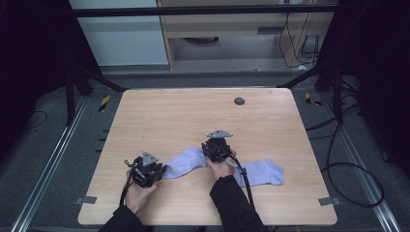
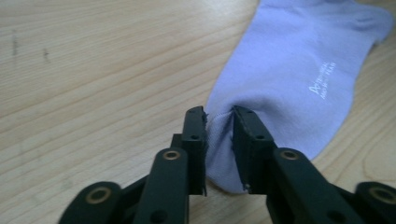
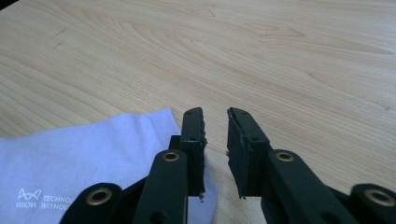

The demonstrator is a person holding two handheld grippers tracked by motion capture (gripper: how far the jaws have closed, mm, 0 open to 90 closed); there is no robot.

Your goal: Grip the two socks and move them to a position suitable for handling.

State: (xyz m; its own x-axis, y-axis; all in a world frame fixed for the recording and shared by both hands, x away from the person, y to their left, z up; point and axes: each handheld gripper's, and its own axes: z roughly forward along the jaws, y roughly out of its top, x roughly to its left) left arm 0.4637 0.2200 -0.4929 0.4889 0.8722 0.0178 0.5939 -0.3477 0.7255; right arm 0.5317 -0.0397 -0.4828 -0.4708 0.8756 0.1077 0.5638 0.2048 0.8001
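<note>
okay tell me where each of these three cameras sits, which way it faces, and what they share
High view: above the person's side, facing forward and down on the table; forearms, hands, left gripper and right gripper show.
Left gripper view: rides the left gripper, looking along jaws pinching a sock.
Right gripper view: rides the right gripper, jaws slightly apart over wood beside the sock's edge.
Shared: that lilac sock, with white lettering in both gripper views.

Both grippers, left gripper and right gripper, are black with grey three-cornered top plates, brass-ringed screws, and serrated fingers. Black cables trail back. Sleeves are dark.
</note>
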